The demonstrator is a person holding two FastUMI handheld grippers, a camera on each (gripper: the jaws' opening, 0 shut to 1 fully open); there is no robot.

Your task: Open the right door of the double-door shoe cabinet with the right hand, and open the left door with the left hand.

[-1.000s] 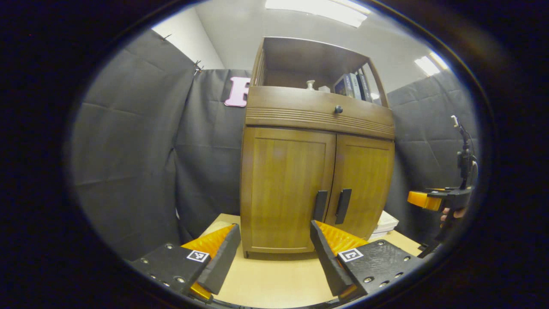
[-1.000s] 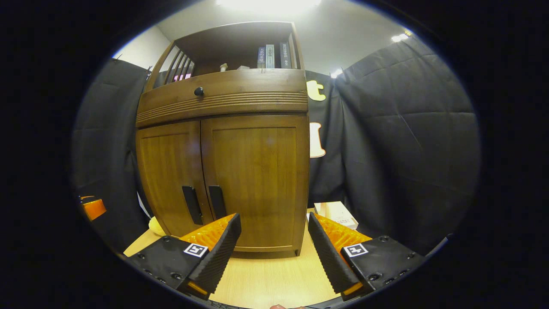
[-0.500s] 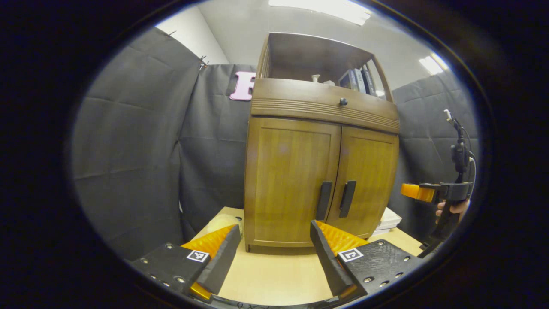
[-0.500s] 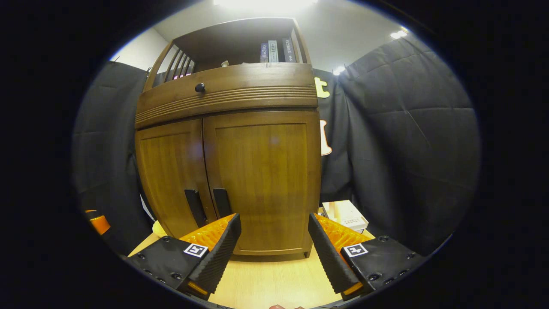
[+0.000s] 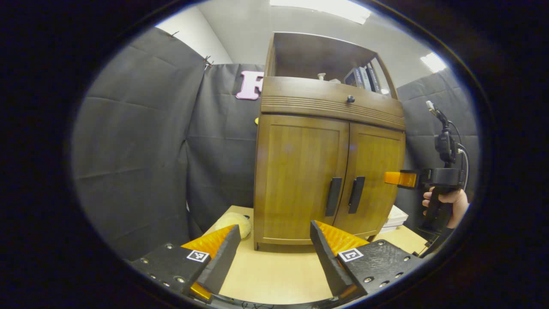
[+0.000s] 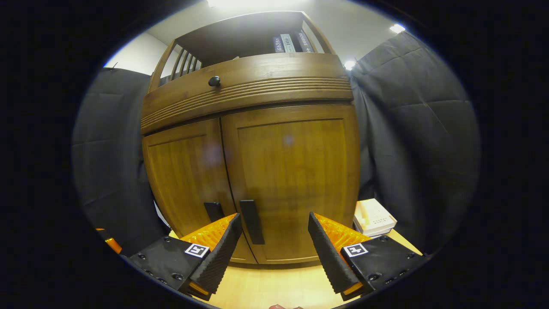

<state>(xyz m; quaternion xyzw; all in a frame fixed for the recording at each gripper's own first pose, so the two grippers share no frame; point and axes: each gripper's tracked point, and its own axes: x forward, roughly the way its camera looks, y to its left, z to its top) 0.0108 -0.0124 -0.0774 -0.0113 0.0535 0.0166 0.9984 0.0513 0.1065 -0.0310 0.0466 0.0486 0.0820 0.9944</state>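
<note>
Right tongs (image 6: pixel 274 253) closer to brown wooden double-door shoe cabinet (image 6: pixel 257 171) on desk (image 5: pixel 274 274) | both tongs open, empty | dark right-door handle (image 6: pixel 251 221) at 11 o'clock | risk: tongs overshoot, missing handle

Brown wooden cabinet (image 5: pixel 300 171) (black handles (image 5: pixel 333 196)), pale wood table (image 5: pixel 274 274), cream box (image 6: pixel 374 218)

Shoe cabinet (image 5: pixel 328 171) on table (image 5: pixel 274 274)
</note>
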